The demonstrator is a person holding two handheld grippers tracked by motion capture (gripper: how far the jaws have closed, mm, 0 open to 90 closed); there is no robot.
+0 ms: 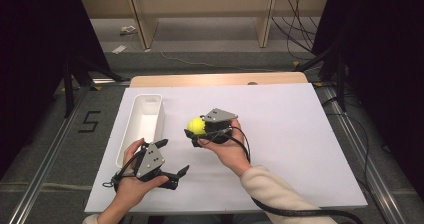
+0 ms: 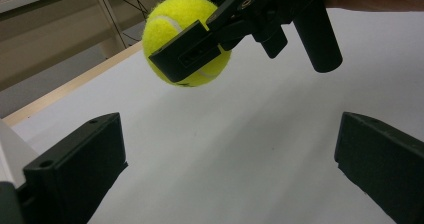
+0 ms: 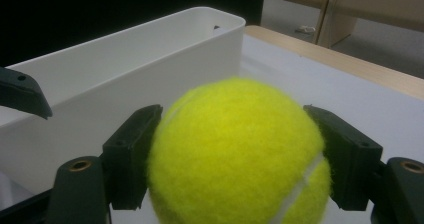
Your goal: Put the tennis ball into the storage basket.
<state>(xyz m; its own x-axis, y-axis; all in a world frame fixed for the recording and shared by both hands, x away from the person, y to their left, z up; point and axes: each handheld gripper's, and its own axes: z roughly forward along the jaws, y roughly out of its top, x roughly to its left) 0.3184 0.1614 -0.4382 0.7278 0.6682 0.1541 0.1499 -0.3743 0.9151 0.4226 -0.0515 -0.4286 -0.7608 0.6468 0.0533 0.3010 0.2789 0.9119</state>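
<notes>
Light falls from above onto the white table sheet, which reads bright and even, while the room to the left and right sinks into near black. The high view is soft and slightly grainy, with small faint shadows under the hands. In the right gripper view the tennis ball sits very near the lens, its fuzz a little blurred, and the white bin behind stays fairly sharp. In the left gripper view a soft shadow lies under the ball, and the far shelving is hazy.
</notes>
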